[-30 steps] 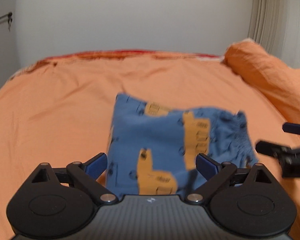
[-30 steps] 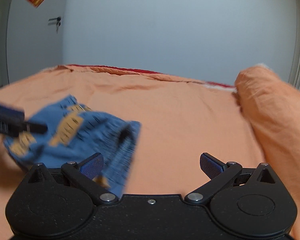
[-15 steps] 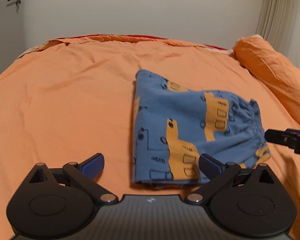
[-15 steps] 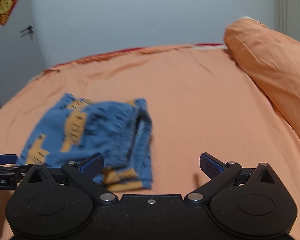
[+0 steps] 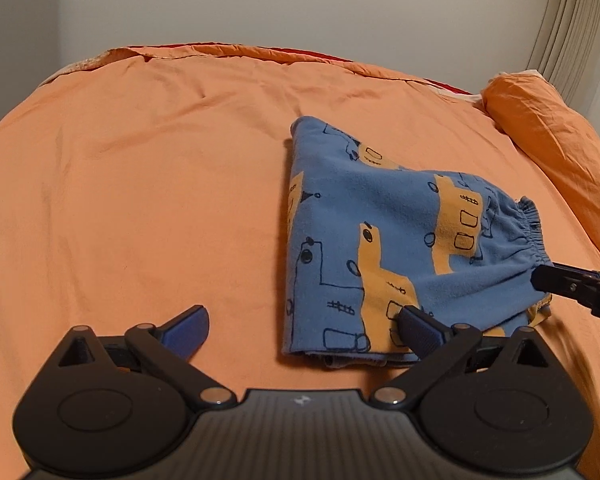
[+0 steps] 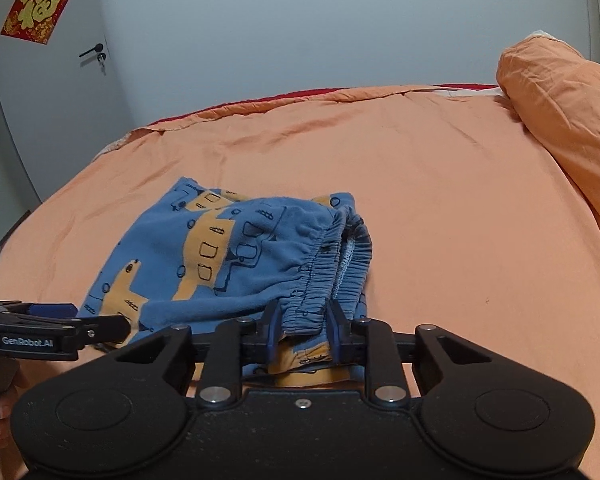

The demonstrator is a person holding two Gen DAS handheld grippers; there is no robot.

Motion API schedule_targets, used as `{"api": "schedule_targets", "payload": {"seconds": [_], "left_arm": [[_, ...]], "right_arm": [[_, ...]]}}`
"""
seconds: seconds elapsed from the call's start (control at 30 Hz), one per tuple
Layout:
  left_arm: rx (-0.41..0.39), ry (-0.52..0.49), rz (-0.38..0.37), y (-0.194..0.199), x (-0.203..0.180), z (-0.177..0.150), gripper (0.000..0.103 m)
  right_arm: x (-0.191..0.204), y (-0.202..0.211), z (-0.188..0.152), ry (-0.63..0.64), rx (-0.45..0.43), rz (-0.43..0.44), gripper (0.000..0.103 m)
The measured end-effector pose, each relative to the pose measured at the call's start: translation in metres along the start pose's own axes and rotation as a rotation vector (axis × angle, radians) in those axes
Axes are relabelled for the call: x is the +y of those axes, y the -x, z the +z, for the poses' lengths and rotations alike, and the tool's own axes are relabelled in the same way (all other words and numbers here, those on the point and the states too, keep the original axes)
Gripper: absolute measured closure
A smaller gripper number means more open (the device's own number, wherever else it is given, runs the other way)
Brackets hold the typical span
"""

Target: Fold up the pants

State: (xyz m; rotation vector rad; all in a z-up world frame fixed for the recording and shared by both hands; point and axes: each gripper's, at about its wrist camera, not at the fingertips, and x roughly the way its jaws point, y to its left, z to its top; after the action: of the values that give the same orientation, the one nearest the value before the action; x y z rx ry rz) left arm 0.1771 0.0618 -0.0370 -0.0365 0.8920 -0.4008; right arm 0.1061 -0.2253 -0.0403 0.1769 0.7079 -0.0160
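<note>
The pants are used as the landmark throughout; they are seen lying folded into a compact blue bundle with yellow vehicle prints on the orange bedsheet, whereas a second earlier they were blurred and apparently being swung down onto it, so the fold is judged to have just been laid. To the left of the pants, the left gripper is held with its jaws spread wide and nothing clamped; one fingertip is seen over the near corner of the pants, though whether the cloth is touched cannot be told; this gripper has been drawn slightly leftward, so that the pants now lie toward the right of its view. At the near right corner of the pants, the right gripper has just been closing from fully wide to narrow, and the gathered waistband is seen between its pads, which appear pressed on the cloth; a fresh grip is therefore judged to be in place for one more fold or a tidying tug. Far right of the pants a pillow is seen. Writing can be read in two places: "GenRobot.AI" on the side of the left gripper, and a gold character on a red wall decoration far behind and left of the pants.
</note>
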Motion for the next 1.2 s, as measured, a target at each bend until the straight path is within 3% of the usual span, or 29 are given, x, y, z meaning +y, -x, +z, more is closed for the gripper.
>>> {"api": "schedule_targets", "payload": {"seconds": [0.2,0.33,0.5,0.63,0.73,0.83,0.93,1.0,1.1,1.17,1.2], "left_arm": [[-0.01,0.004,-0.011,0.01,0.014,0.01,0.0],[-0.051,-0.058,0.008,0.009,0.014,0.039,0.0],[-0.111,-0.157,-0.027,-0.018,-0.012,0.083,0.0],[-0.113,-0.266,0.016,-0.063,-0.041,0.092,0.0],[-0.116,-0.295,0.103,-0.093,-0.038,0.084,0.0],[-0.137,-0.209,0.074,-0.09,-0.017,0.087,0.0],[-0.175,-0.172,0.039,-0.071,-0.003,0.091,0.0],[-0.2,-0.165,-0.025,-0.059,-0.002,0.093,0.0],[-0.164,-0.185,-0.128,-0.058,-0.007,0.085,0.0],[-0.108,-0.24,-0.107,-0.067,-0.012,0.069,0.0],[-0.092,-0.264,-0.081,-0.07,-0.011,0.06,0.001]], "right_arm": [[-0.002,0.004,-0.01,0.022,0.054,0.01,0.082],[-0.003,0.002,-0.01,0.035,0.058,0.013,0.079],[0.013,0.003,0.017,0.174,-0.075,-0.055,0.045],[0.033,-0.037,0.033,0.285,-0.142,-0.095,0.035],[0.034,-0.08,0.019,0.442,-0.075,-0.21,0.033],[0.007,-0.072,0.022,0.432,-0.099,-0.183,0.018],[-0.009,-0.048,0.041,0.363,-0.161,-0.096,0.016],[-0.007,-0.047,0.05,0.36,-0.2,-0.1,0.012],[0.0,-0.071,0.05,0.384,-0.157,-0.107,0.012],[0.003,-0.093,0.038,0.466,-0.101,-0.145,0.013],[0.0,-0.095,0.033,0.485,-0.117,-0.142,0.013]]}}
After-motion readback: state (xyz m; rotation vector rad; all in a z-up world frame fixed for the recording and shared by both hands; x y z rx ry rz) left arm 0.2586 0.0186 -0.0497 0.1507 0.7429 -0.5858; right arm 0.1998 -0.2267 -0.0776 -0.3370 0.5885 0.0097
